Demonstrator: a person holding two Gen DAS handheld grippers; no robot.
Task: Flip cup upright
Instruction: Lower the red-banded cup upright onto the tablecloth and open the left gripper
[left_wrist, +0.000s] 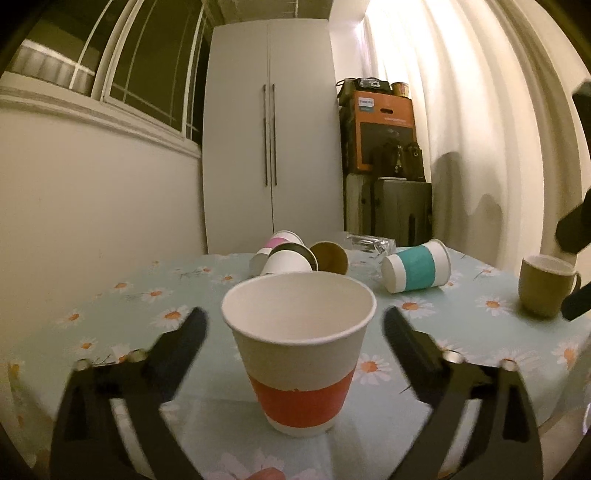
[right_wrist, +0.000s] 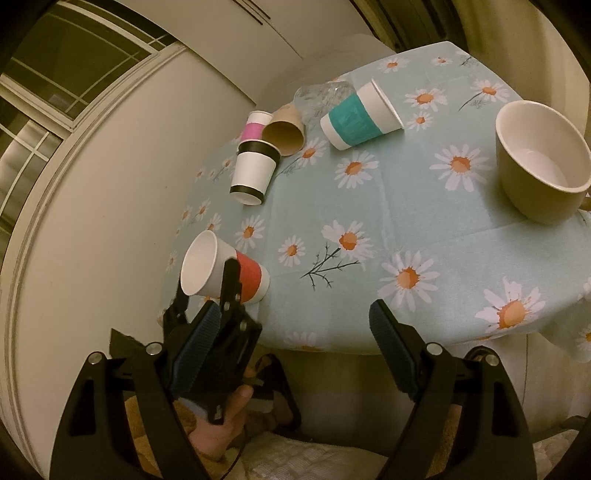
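Observation:
A white paper cup with a red band stands upright on the daisy tablecloth near its front edge. My left gripper is open, its fingers either side of the cup and apart from it. In the right wrist view the same cup shows at the table's left edge with the left gripper around it. My right gripper is open and empty, below the table's front edge. A teal-banded cup lies on its side.
A black-banded cup, a pink-banded cup and a brown cup lie tipped in a cluster at the back. A clear glass lies behind them. An olive mug stands upright at the right. A white wardrobe stands behind the table.

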